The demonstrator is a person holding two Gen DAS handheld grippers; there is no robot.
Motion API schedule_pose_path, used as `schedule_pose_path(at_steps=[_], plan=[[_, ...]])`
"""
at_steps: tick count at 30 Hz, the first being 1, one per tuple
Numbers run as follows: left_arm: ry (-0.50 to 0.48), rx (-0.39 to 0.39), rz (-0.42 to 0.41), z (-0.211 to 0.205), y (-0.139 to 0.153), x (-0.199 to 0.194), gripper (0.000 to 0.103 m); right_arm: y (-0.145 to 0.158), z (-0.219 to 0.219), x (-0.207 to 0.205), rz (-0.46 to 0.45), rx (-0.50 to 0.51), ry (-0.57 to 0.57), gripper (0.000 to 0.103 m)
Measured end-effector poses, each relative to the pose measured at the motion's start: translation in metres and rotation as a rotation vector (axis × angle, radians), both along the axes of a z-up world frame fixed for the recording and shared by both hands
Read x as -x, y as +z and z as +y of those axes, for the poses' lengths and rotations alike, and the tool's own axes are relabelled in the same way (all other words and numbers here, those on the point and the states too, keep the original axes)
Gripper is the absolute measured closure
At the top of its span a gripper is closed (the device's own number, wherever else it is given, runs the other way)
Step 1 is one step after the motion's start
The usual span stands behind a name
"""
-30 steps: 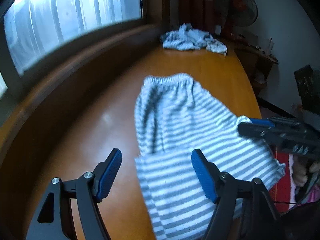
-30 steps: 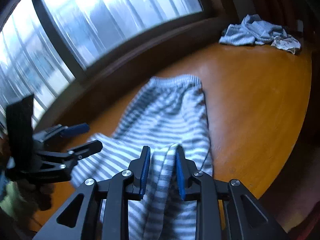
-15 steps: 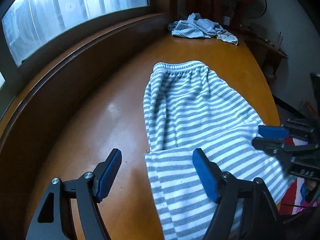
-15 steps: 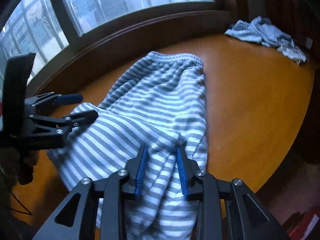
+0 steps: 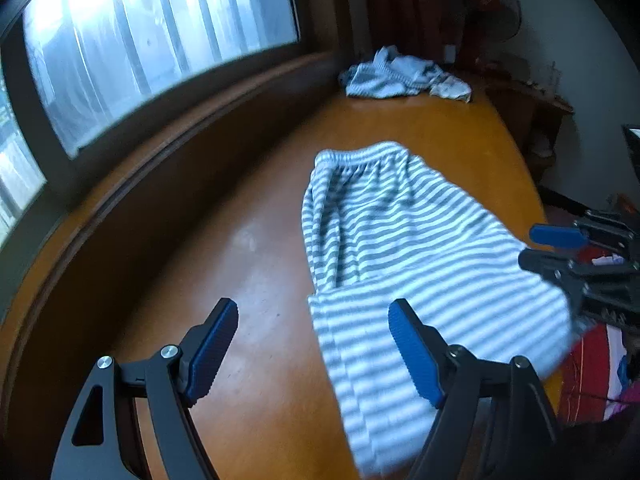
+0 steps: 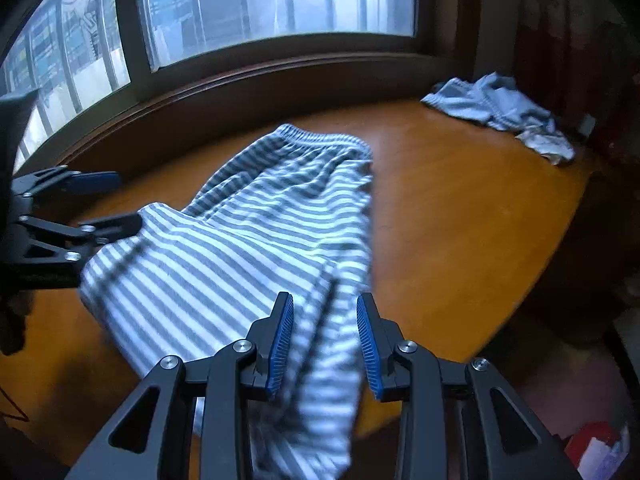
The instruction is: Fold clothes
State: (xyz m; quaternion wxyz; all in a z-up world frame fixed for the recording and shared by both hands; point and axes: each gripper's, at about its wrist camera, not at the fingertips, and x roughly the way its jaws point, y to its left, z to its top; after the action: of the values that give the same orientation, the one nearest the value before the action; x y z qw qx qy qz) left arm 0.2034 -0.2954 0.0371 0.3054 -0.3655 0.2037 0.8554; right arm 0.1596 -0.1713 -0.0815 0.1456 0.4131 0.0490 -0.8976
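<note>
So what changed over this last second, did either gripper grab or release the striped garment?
The right gripper released: its jaws, pinched on a fold of the grey-and-white striped shorts a second ago, now stand apart with the cloth loose between them. The left gripper stayed wide open, holding nothing. The shorts remain on the orange wooden table, the crumpled pale-blue clothes pile unmoved at the far end.

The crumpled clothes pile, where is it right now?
The crumpled clothes pile lies at the table's far end below the window, beyond the striped shorts' waistband, apart from them.
</note>
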Motion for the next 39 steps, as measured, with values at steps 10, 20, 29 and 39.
schedule_pose_path(at_steps=[10,20,29,39], plan=[[-0.094,-0.006,-0.054,-0.042,-0.012,-0.048,0.026,0.007,0.015,-0.054,-0.021,0.08,0.012,0.069],[-0.171,0.024,-0.081,-0.034,-0.036,-0.057,0.026,0.002,-0.007,-0.088,0.013,-0.027,0.083,0.058],[-0.217,0.022,-0.079,-0.018,-0.049,-0.058,0.026,-0.012,-0.027,-0.084,0.057,-0.088,0.118,0.052],[-0.241,0.018,-0.06,0.005,-0.058,-0.062,0.027,-0.03,-0.041,-0.077,0.133,-0.161,0.124,0.052]])
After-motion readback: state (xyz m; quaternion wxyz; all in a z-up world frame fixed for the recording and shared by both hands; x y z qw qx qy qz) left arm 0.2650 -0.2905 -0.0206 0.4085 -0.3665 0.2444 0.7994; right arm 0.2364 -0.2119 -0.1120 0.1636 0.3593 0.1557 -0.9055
